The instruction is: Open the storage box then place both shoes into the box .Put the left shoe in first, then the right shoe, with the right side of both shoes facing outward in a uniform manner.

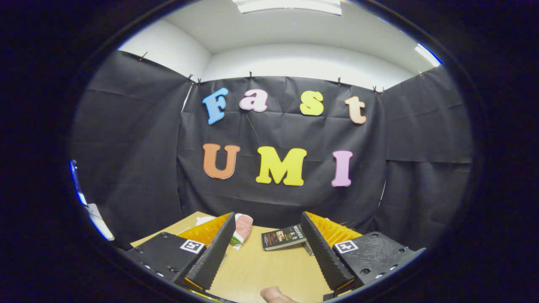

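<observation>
The claw [269, 252] is spread wide with nothing between its fingers; its two ribbed fingers splay apart over the light wooden worktop [261, 269], and bare wood shows in the gap. At the near edge of the worktop, just under the gap, a fingertip of the person's hand [276, 294] pokes into sight.

Beyond the fingers, toward the far edge of the worktop, lies a dark paperback book [283, 237], flat, its far end tucked behind the right finger. Beside the left finger, near the far edge, sits a rolled pink-and-white cloth with a green stripe [242, 229], partly covered by that finger. A pale flat thing lies just left of it, too cut off to name.

The camera is tilted up at the booth's wall, so most of the worktop lies below or behind the fingers. I can make out neither the storage box nor either shoe, so I cannot tell where they lie, whether the box is open or shut, or whether any shoe is inside. That leaves the step in hand unsettled: an empty, open claw held up and away fits equally a moment ahead of reaching for the box and one after the last shoe has gone in. Any further move would first call for tipping the claw down to bring the box and shoes into sight.
</observation>
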A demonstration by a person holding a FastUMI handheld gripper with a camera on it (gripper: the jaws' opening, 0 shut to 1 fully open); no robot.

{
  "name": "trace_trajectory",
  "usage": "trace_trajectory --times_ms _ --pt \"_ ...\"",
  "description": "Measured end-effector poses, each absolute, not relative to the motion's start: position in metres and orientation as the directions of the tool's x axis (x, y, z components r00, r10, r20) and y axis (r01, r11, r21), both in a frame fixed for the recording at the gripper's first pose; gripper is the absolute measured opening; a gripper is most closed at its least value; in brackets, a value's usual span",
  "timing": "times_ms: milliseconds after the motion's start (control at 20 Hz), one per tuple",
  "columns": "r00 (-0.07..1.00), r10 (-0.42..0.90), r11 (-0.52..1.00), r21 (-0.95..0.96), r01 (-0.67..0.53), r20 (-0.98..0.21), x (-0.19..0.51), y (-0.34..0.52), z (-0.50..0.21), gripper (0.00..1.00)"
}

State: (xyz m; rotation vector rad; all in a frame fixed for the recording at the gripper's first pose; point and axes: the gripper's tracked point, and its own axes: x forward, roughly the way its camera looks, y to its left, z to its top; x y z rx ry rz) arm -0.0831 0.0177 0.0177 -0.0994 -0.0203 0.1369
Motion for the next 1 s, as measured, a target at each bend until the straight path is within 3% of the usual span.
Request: trace_trajectory --times_ms 200,1000 --pt "0.988 0.122 0.985 -0.136 -0.11 0.089 -0.091 0.009 0.039 0.95" --pt "0.989 0.1 0.993 -0.079 -0.091 0.113 -0.083 0.008 0.054 0.95"
